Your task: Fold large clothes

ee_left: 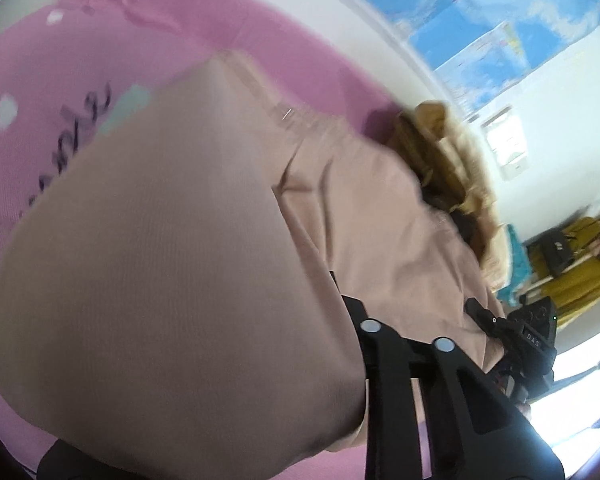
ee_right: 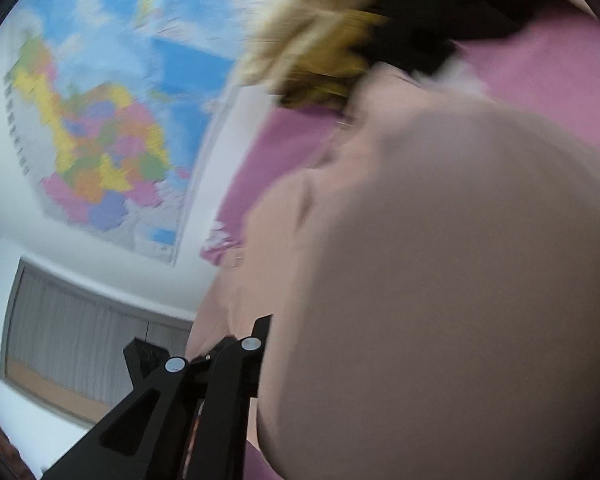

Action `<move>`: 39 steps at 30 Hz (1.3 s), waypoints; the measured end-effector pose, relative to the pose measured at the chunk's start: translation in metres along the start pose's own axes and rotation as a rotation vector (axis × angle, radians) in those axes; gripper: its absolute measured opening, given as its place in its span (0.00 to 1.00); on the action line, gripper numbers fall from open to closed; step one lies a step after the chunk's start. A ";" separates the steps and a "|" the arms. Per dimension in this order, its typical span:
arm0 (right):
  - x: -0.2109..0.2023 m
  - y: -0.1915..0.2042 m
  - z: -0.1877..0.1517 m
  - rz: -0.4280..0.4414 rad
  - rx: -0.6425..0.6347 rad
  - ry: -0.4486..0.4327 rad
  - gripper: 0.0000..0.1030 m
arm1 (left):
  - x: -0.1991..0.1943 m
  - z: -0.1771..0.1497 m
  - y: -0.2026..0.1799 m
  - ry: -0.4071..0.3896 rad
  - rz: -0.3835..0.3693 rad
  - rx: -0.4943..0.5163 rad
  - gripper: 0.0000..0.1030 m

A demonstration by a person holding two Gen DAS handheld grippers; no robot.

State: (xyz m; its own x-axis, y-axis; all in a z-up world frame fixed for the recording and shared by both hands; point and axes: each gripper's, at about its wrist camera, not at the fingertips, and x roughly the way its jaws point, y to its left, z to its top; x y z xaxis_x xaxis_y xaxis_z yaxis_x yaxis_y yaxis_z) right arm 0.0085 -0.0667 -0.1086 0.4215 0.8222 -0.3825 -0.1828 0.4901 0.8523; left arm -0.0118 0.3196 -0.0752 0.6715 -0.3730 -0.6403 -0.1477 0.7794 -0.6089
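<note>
A large beige coat (ee_left: 172, 240) with a tan fur-trimmed hood (ee_left: 448, 160) lies on a pink bedsheet (ee_left: 60, 52). One fold of it bulges up close to the lens. My left gripper (ee_left: 404, 320) is at the lower middle, its jaws nearly together and shut on the coat's cloth, which drapes over its left finger (ee_left: 370, 326). The right gripper's black body (ee_left: 536, 340) shows just to its right. In the right wrist view the right gripper (ee_right: 216, 344) is shut on the coat (ee_right: 440, 280) at its edge. The fur hood (ee_right: 320, 40) is blurred above.
The pink bedsheet (ee_right: 268, 160) has white daisies and dark lettering. A colourful map (ee_right: 100, 128) hangs on the white wall, with a curtained window (ee_right: 84, 332) beside it. Yellow cloth over a rack (ee_left: 580, 276) stands at the far right.
</note>
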 end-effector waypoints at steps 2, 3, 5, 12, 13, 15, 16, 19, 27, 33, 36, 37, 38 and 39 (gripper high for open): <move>0.004 0.027 0.011 0.029 -0.055 0.004 0.12 | -0.015 0.021 -0.009 -0.029 -0.007 0.038 0.19; 0.010 0.049 0.021 0.045 -0.102 0.007 0.12 | -0.025 0.034 -0.013 -0.053 -0.009 0.055 0.19; 0.022 0.084 0.037 0.083 -0.174 0.006 0.12 | -0.047 0.062 -0.020 -0.112 0.005 0.090 0.19; 0.095 0.219 0.100 0.300 -0.390 -0.030 0.12 | -0.133 0.176 -0.023 -0.369 0.138 0.178 0.19; 0.106 0.232 0.103 0.327 -0.414 -0.034 0.12 | -0.149 0.187 -0.018 -0.428 0.169 0.181 0.19; 0.135 0.254 0.103 0.388 -0.464 -0.031 0.12 | -0.174 0.200 -0.002 -0.512 0.197 0.182 0.19; 0.147 0.258 0.100 0.404 -0.485 -0.025 0.12 | -0.182 0.203 0.009 -0.543 0.212 0.178 0.19; 0.213 0.246 0.078 0.423 -0.468 0.101 0.12 | -0.190 0.197 0.065 -0.585 0.304 0.143 0.23; 0.369 0.146 -0.013 0.111 -0.361 0.510 0.24 | -0.110 0.153 0.267 -0.335 0.499 -0.213 0.23; 0.324 0.148 -0.001 0.063 -0.441 0.474 0.62 | -0.116 0.150 0.270 -0.338 0.475 -0.206 0.26; 0.302 0.130 0.014 0.053 -0.375 0.445 0.52 | -0.112 0.153 0.265 -0.320 0.507 -0.175 0.28; 0.296 0.119 0.016 0.068 -0.347 0.442 0.40 | -0.113 0.152 0.266 -0.318 0.511 -0.179 0.30; 0.295 0.115 0.019 0.073 -0.342 0.445 0.23 | -0.108 0.158 0.262 -0.318 0.515 -0.185 0.33; 0.296 0.113 0.017 0.056 -0.345 0.452 0.17 | -0.108 0.159 0.262 -0.318 0.521 -0.186 0.37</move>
State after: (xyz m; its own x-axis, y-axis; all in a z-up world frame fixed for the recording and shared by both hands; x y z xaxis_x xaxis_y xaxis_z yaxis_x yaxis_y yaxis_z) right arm 0.1277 0.2265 -0.1195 -0.0055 0.8545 -0.5194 -0.5056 0.4458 0.7387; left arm -0.0072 0.6443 -0.0910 0.6559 0.2210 -0.7217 -0.6174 0.7072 -0.3445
